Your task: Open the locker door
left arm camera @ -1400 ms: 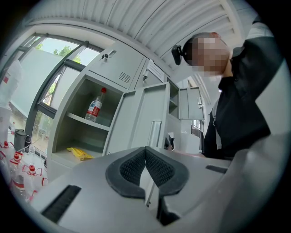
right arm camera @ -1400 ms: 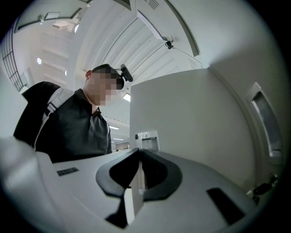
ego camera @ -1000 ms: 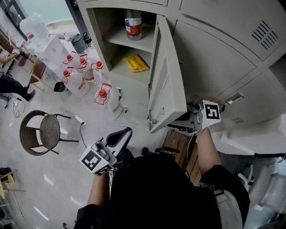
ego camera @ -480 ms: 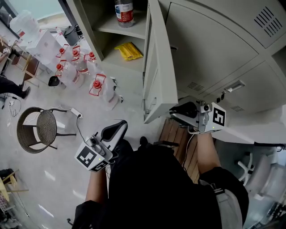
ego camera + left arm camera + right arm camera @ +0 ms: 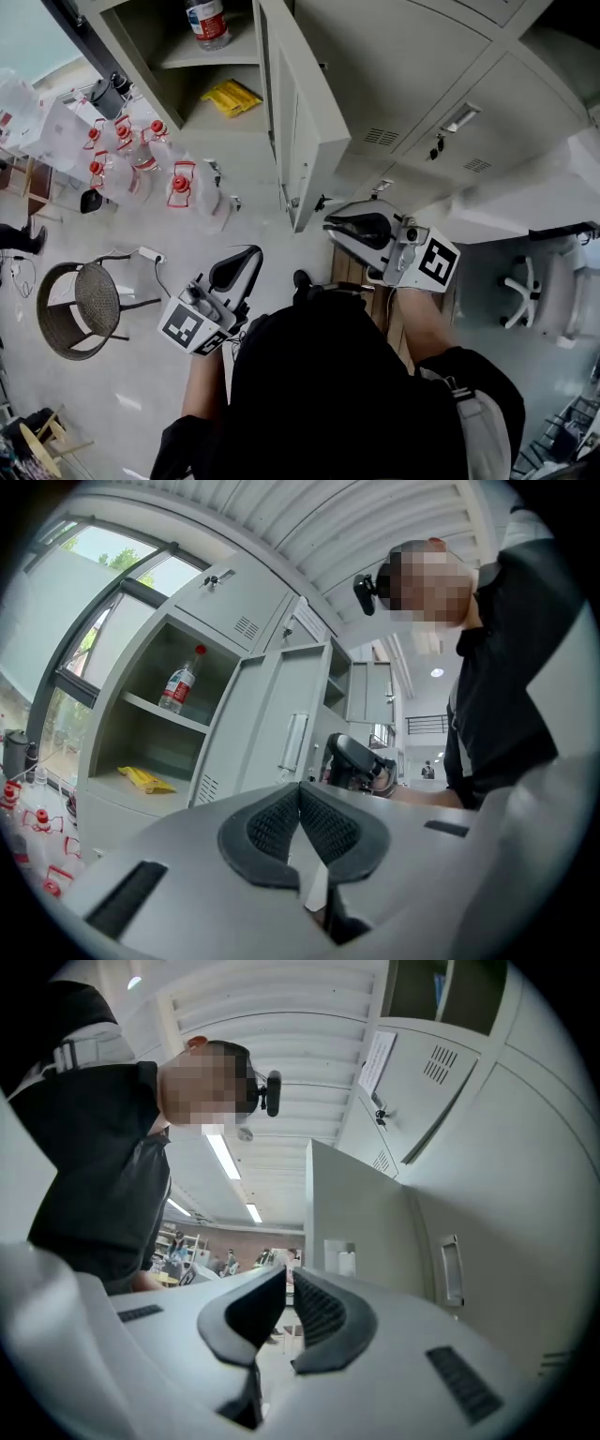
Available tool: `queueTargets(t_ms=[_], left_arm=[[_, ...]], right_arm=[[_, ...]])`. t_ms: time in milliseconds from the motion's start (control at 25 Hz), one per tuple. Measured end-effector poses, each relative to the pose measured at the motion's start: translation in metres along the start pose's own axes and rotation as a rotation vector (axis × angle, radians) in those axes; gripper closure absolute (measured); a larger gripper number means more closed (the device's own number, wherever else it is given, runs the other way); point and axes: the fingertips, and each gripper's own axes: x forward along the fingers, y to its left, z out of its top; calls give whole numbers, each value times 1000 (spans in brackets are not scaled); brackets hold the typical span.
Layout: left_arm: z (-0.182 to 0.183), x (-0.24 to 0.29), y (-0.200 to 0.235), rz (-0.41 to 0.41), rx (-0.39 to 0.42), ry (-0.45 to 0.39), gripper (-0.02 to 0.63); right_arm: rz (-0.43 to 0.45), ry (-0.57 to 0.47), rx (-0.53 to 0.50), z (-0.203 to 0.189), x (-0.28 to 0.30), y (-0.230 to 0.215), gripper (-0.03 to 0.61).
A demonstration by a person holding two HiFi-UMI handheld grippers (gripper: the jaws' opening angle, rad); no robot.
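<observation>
The grey locker door (image 5: 300, 122) stands swung wide open, edge-on toward me; in the left gripper view the door (image 5: 281, 747) shows its handle side. Inside the open locker are a water bottle (image 5: 208, 21) on the shelf and a yellow packet (image 5: 232, 97) below it. My right gripper (image 5: 342, 225) hangs just below the door's lower corner, apart from it, shut on nothing. Lower left, over the floor, my left gripper (image 5: 246, 262) is also shut and empty. The right gripper view has the door (image 5: 352, 1222) straight beyond its jaws.
Several red-capped water jugs (image 5: 141, 164) stand on the floor left of the locker. A wicker chair (image 5: 80, 295) is at the left, an office chair (image 5: 539, 291) at the right. Shut locker doors (image 5: 412, 75) fill the right. A wooden board (image 5: 361, 281) lies under my right arm.
My right gripper has come away from the door's lower edge and drawn back toward me. The door stays open. My head view has shifted, and the left gripper barely moved.
</observation>
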Motion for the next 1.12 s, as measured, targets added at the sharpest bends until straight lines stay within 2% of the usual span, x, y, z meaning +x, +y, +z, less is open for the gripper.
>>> queueTargets(t_ms=[160,280,400,640,760,880,1120], left_arm=[[8,-25,-11,-53,25,-10,598],[13,-53,-17,-83,22,-33,598],[12,-87,-20,-99,-11,-58,598],[-8,-129,-36,-133,-46,-47,598],[-22,-145,-45,-142,-67,-38,598],[-31,-160,-51,-134,-67,-23,598],[-33,-182,-54,-98,-37,-16,598]], right_arm=[[-132,-27,10,-1,13,24,545],[-186,-20,14,-9,29,51,545],[-191,-27,22,-16,52,88,545],[-183,-7,70,-38,83,149,546],[-254,76,91,-62,85,163,555],[-310,186,56,-84,87,174,558],[-242,211,73,-92,98,189,561]])
